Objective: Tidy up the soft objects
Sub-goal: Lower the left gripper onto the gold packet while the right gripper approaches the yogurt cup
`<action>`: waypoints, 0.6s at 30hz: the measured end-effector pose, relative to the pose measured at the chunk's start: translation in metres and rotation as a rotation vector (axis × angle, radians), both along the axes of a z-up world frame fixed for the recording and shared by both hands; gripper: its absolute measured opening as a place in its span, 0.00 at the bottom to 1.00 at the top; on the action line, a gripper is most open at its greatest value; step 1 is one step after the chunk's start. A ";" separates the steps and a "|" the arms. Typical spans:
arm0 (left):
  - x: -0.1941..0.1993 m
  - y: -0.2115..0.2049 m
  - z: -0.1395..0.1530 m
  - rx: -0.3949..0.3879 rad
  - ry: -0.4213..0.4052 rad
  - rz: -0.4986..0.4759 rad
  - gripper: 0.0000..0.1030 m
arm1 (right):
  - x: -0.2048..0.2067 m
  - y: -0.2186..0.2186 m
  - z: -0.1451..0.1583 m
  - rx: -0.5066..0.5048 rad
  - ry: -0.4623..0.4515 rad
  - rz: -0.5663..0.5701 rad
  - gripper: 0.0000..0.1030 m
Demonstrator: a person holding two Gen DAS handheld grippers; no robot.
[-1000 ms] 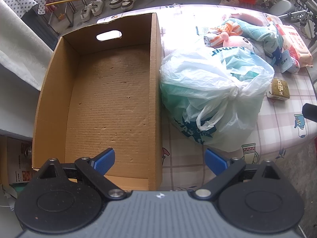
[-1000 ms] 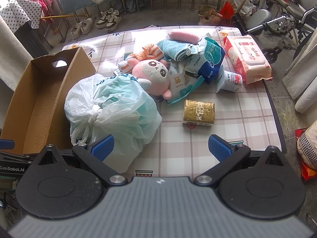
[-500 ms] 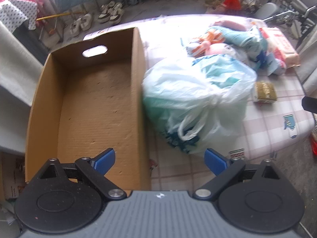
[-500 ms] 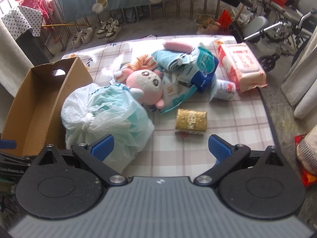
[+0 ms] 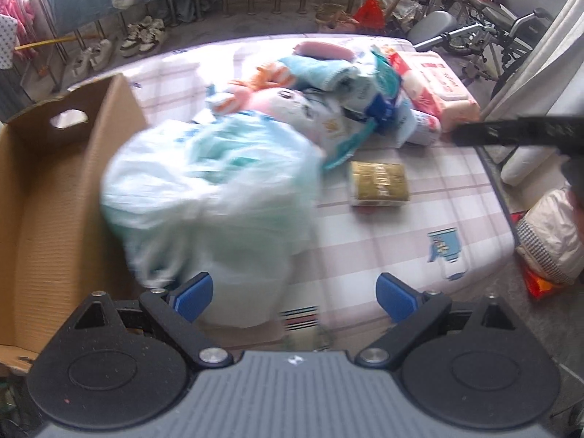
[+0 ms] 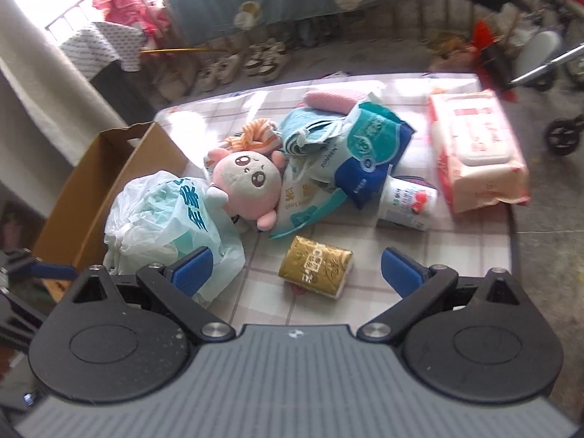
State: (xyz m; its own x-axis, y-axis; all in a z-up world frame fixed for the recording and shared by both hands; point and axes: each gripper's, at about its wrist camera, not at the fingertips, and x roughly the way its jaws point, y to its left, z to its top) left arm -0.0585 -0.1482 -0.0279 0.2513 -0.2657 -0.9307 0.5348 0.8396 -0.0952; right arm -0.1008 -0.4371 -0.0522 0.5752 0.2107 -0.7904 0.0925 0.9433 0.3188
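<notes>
Both grippers hung over a checked tablecloth (image 6: 456,248) strewn with soft goods, neither holding anything. A second earlier the left wrist camera had looked straight down into the cardboard box (image 5: 47,189); now it had swung to the right, so that the box sat along the left edge of the frame and the tied plastic bag (image 5: 208,189), blurred by the motion, filled the left centre. The left gripper (image 5: 295,294) had its blue fingers (image 5: 193,294) spread wide, the left one low in the frame over the bag's near side, though contact could not be told through the blur.

The right gripper (image 6: 297,268) was likewise spread and empty. Its view had pulled closer over the same second: the gold tissue pack (image 6: 315,266) now lay between the fingers at lower centre, and the bag (image 6: 164,215) sat behind the left finger at lower left.

In that view the pink plush toy (image 6: 248,182) lay at frame centre against the bag, with the blue and white packets (image 6: 365,153) heaped just right of it, the white tube (image 6: 408,200) below them, and the pink wipes pack (image 6: 474,153) at the right edge. The box (image 6: 120,168), at upper left, showed nothing inside in either view.

The turn away from the box suggested sorting had barely begun, with the bag the likely first pick-up.
</notes>
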 end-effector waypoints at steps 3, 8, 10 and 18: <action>-0.008 -0.043 -0.025 0.016 0.014 0.015 0.87 | 0.028 -0.029 -0.026 0.099 0.024 0.093 0.74; -0.009 -0.097 -0.072 0.075 0.073 0.090 0.71 | 0.074 -0.056 -0.076 0.221 0.103 0.222 0.45; -0.006 -0.112 -0.087 0.089 0.094 0.109 0.61 | 0.090 -0.054 -0.094 0.215 0.131 0.287 0.37; 0.010 -0.132 -0.108 0.060 0.084 0.263 0.46 | 0.130 -0.035 -0.146 0.268 0.224 0.384 0.27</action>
State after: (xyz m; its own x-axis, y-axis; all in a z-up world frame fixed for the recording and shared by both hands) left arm -0.0480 -0.2802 -0.1364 0.2253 -0.1452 -0.9634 0.2905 0.9539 -0.0758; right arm 0.0295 -0.4718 -0.1982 0.2395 0.5849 -0.7749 -0.1506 0.8109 0.5655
